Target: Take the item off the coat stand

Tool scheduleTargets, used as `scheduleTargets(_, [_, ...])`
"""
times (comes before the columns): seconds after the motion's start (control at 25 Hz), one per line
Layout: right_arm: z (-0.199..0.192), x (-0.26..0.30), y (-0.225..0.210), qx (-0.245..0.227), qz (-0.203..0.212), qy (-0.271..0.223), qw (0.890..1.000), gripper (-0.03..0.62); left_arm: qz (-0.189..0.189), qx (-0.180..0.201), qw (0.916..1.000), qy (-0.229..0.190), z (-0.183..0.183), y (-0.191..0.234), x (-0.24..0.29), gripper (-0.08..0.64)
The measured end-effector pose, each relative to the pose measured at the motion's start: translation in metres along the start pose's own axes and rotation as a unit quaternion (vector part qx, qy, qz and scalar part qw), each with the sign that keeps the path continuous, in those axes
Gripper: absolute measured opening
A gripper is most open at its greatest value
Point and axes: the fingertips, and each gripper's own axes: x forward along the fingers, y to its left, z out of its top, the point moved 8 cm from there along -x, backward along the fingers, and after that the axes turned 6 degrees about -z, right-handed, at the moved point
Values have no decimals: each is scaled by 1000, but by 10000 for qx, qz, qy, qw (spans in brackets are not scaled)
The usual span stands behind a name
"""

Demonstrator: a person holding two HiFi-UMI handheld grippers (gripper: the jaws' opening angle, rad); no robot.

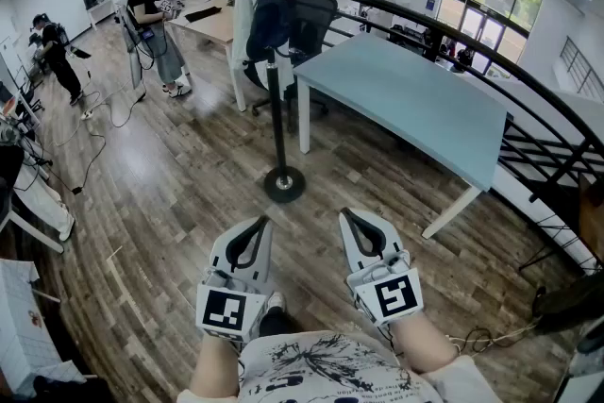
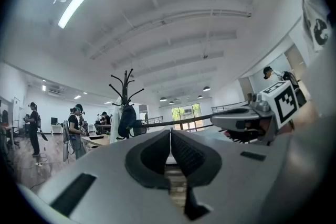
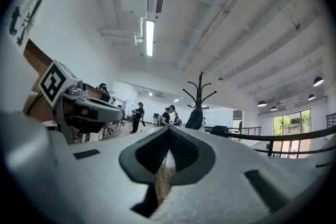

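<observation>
Left tool (image 1: 257, 226) clenched, empty. Right tool (image 1: 351, 220) likewise. Both held level at 6 o'clock, near body; judged pre-approach carry. Bag (image 1: 267, 24) hangs on stand (image 1: 276, 109) at 12 o'clock, well apart, untouched.

The left gripper (image 1: 260, 224) and right gripper (image 1: 347, 215) are pale grey plastic, their tapering jaws lined with black ribbed pads (image 2: 186, 157). Behind each jaw pair sits a white cube (image 1: 226, 309) with black square markers. The white T-shirt (image 1: 326, 368) carries black print.
</observation>
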Motion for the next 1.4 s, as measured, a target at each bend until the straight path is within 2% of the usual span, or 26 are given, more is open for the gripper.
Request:
scheduleTargets(0.24, [-3,4,-2,-72,-43,-51,10000,-9,-30,65,10000,-62,-9,4,4,5])
scheduleTargets(0.36, [-6,6,-3,-40,-53,-1,10000,-9,-70,-48,10000,-10,-7,4,7,5])
scheduleTargets(0.56, [-14,18,-5,285,-126,-65,9995,-9,-180,-92,9998,25,-15,13,15,5])
scheduleTargets(0.64, [-20,31,-3,279,-128,13,9995,-8,-198,-118,9997,50,-20,24,20,5])
scheduleTargets(0.76, [-28,60,3,215,-95,153,9996,-8,-133,-17,9999,-68,-32,53,30,5])
scheduleTargets(0.88, [-36,100,7,251,-105,202,9994,-8,-81,-70,9999,-107,-39,91,44,5])
scheduleTargets(1.04, [-45,167,13,260,-165,258,9992,-8,-82,-234,9997,38,-41,154,66,5])
scheduleTargets(1.24, [-52,246,14,300,-358,353,9983,-8,-157,-181,9997,38,-45,231,96,5])
scheduleTargets(1.4, [-57,292,13,341,-448,454,9974,-8,-155,-226,9996,70,-49,276,113,5])
